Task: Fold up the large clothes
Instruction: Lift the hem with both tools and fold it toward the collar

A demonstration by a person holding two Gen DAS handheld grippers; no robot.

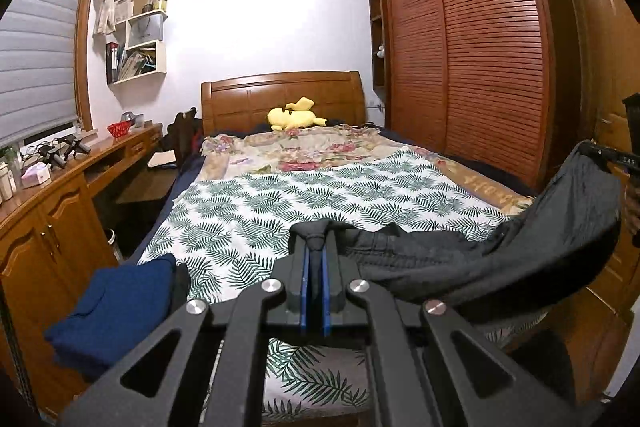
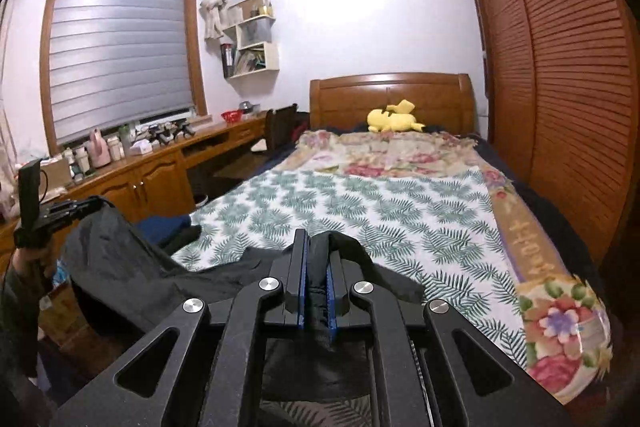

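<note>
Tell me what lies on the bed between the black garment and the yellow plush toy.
Beyond the black garment comes the leaf-print sheet, then the floral blanket, up to the yellow plush toy. The right wrist view shows nothing else on that stretch.

1. My left gripper (image 1: 315, 255) and right gripper (image 2: 317, 267) each pinch the garment (image 1: 520, 251), which hangs between them over the bed's (image 2: 400, 211) near end.
2. A folded cloth (image 1: 116, 311) lies left of it.
3. A plush toy (image 2: 394, 119) sits by the headboard (image 2: 390, 95).
4. The wardrobe (image 2: 560, 67) stands right of the bed and the desk (image 2: 160, 167) left.

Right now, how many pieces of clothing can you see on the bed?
2: a black garment stretched between the left gripper and the right gripper, and a folded blue garment at the bed's near left corner. More may be hidden.
</note>
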